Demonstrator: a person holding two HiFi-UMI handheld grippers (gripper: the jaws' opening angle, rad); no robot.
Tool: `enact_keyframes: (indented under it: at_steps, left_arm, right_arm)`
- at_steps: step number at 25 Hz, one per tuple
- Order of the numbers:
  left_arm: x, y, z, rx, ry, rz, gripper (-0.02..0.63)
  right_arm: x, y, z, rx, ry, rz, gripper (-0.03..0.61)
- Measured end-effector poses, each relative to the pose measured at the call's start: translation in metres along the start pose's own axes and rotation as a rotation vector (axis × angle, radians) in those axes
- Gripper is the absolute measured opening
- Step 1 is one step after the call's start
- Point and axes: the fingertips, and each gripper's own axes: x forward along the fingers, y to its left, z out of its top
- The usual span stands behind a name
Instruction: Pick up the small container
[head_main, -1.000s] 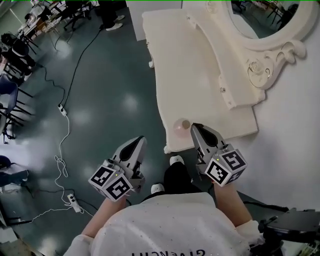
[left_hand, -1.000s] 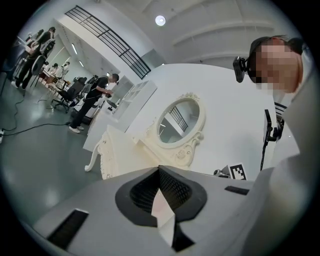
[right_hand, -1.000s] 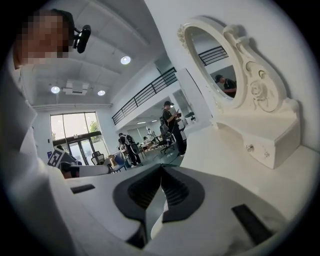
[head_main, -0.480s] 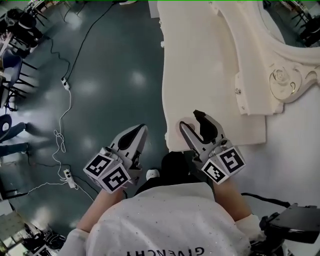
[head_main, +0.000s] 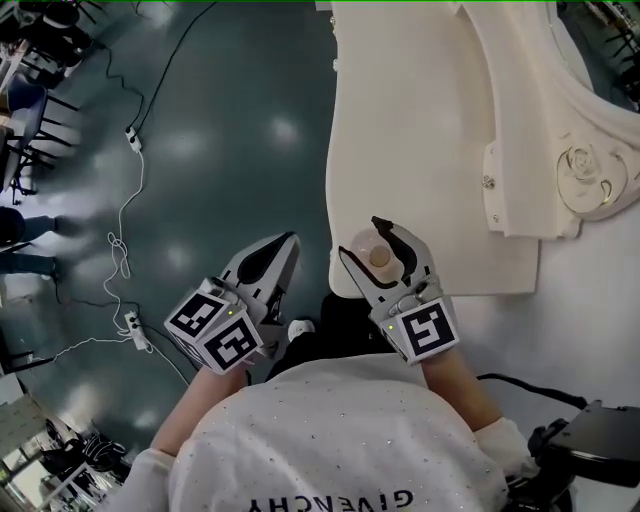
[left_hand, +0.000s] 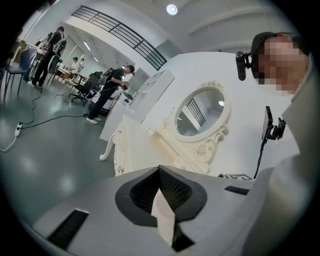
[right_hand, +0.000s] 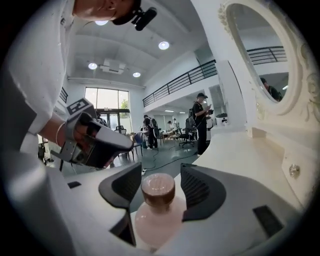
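The small container (head_main: 378, 256) is a pale pink bottle with a brown cap. It stands at the near corner of the cream dressing table (head_main: 430, 150). My right gripper (head_main: 362, 240) straddles it, jaws opening, one on each side. In the right gripper view the container (right_hand: 157, 200) rises between the ribbed pads (right_hand: 196, 190) with a gap on both sides, so nothing presses on it. My left gripper (head_main: 288, 243) hovers over the floor, left of the table, with its jaws closed tip to tip. The left gripper view shows its jaws (left_hand: 160, 192) holding nothing.
An ornate oval mirror frame (head_main: 590, 180) stands at the back of the table. The table's curved edge drops to a dark green floor with cables and a power strip (head_main: 135, 335). Black equipment (head_main: 590, 440) sits at lower right. People and chairs (right_hand: 200, 120) stand far off.
My right gripper went from shut beside the container to open, and moved forward so the container now stands between its jaws. The left gripper has kept its place and stayed shut.
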Motion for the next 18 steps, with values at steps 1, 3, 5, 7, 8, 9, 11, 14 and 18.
enact_keyframes:
  at_steps: [1,3,5,7,8,9,11,14,18]
  left_arm:
    - [0.002,0.0,0.0,0.0,0.002,0.002,0.0]
    - [0.004,-0.002,-0.001,-0.003,0.01,0.007,0.0]
    - [0.005,-0.003,-0.002,0.0,0.018,0.013,0.0]
    - [0.005,-0.001,-0.001,0.003,0.019,0.028,0.0]
    - [0.004,0.001,0.0,0.001,0.016,0.036,0.0]
    - [0.004,0.003,0.001,-0.001,0.013,0.043,0.0]
    - [0.003,0.005,0.004,-0.005,0.007,0.052,0.0]
    - [0.003,0.006,0.009,-0.004,-0.003,0.059,0.0]
    - [0.005,0.005,0.01,-0.004,-0.006,0.067,0.0]
  right_arm:
    - [0.002,0.0,-0.002,-0.028,0.013,0.0,0.244]
    - [0.004,-0.001,-0.006,-0.064,0.036,0.003,0.244]
    - [0.005,-0.004,-0.01,-0.089,0.052,0.001,0.244]
    - [0.006,-0.006,-0.015,-0.115,0.067,0.004,0.244]
    - [0.007,-0.006,-0.016,-0.119,0.069,0.008,0.244]
    - [0.008,-0.006,-0.016,-0.117,0.067,0.015,0.238]
    - [0.011,-0.005,-0.016,-0.111,0.063,0.03,0.235]
    - [0.015,-0.004,-0.014,-0.124,0.065,0.051,0.232]
    - [0.019,-0.007,-0.011,-0.138,0.06,0.063,0.218]
